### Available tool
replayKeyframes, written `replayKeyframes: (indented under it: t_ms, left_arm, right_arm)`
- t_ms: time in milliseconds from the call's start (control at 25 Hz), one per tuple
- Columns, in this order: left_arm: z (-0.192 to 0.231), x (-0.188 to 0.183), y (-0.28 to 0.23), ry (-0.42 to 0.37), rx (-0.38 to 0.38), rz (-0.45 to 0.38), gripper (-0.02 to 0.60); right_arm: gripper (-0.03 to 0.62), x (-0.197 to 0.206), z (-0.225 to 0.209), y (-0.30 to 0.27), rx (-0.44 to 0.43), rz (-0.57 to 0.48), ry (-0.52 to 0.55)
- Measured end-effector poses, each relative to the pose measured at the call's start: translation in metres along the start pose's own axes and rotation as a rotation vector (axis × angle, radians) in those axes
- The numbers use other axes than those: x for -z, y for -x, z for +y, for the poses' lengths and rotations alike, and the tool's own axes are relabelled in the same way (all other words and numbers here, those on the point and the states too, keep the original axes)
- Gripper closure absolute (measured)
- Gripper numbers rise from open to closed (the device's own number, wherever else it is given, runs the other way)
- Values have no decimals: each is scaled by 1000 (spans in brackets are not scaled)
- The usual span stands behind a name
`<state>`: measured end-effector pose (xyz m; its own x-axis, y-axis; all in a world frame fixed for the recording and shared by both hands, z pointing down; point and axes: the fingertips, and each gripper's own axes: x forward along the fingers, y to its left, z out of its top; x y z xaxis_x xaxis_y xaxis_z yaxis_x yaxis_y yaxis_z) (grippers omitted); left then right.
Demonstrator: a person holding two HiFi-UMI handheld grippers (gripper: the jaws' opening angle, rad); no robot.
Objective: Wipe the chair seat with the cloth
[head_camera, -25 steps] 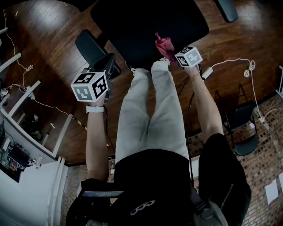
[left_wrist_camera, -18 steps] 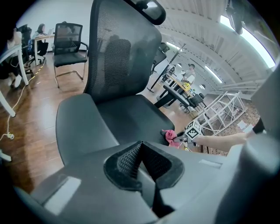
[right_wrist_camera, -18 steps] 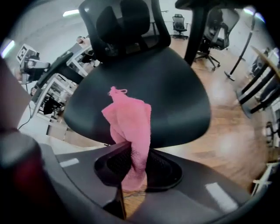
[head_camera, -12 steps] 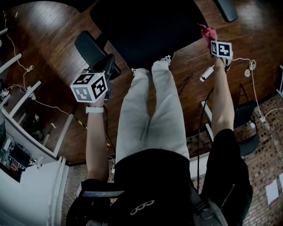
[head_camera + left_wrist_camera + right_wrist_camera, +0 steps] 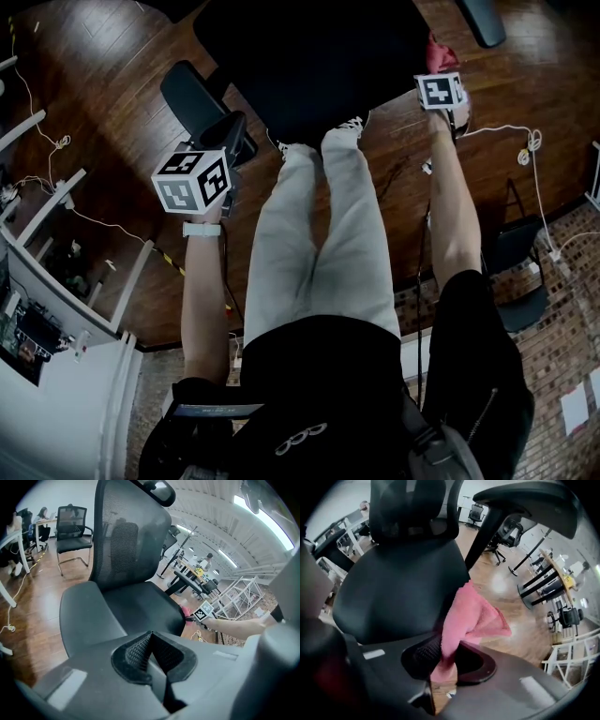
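Pink cloth [image 5: 465, 613] is pinched between the jaws of my right gripper [image 5: 446, 654], which are closed down on its lower end. The rest of the cloth stands up and flops forward in a loose fold. In the head view it sits at the right-hand edge of the black chair seat [image 5: 319, 56]. The right gripper view puts it against the seat's side rim, with wood floor [image 5: 515, 597] behind it. Whether the fabric actually presses on the seat there I can't quite tell, as the fold covers the contact line. My left gripper [image 5: 151, 648] has its jaws shut together with nothing between them. It hangs off the seat's left front corner, near the armrest [image 5: 192, 98], and points across the seat toward the mesh backrest [image 5: 124, 541].
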<state>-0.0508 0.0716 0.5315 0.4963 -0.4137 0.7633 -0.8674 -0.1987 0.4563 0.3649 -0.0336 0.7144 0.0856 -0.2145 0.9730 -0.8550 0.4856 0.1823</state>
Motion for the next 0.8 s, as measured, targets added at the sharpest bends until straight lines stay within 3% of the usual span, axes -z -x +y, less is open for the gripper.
replayKeyframes:
  t_ms: [120,240,600,800]
  left_arm:
    - [1,0,2,-12,-7,-4,592]
    - [1,0,2,-24,-13,-4,592]
    - [0,-1,2,-41,-8,-13,592]
    - [0,0,2,-56,-8,-24,591]
  right_arm:
    - [525,0,42,5,-88,-4,0]
    - [523,-11,101,9,-177,-43,96]
    - [523,-55,342,63,-505,-179,430]
    - [523,-53,403,91,-655,-231,515]
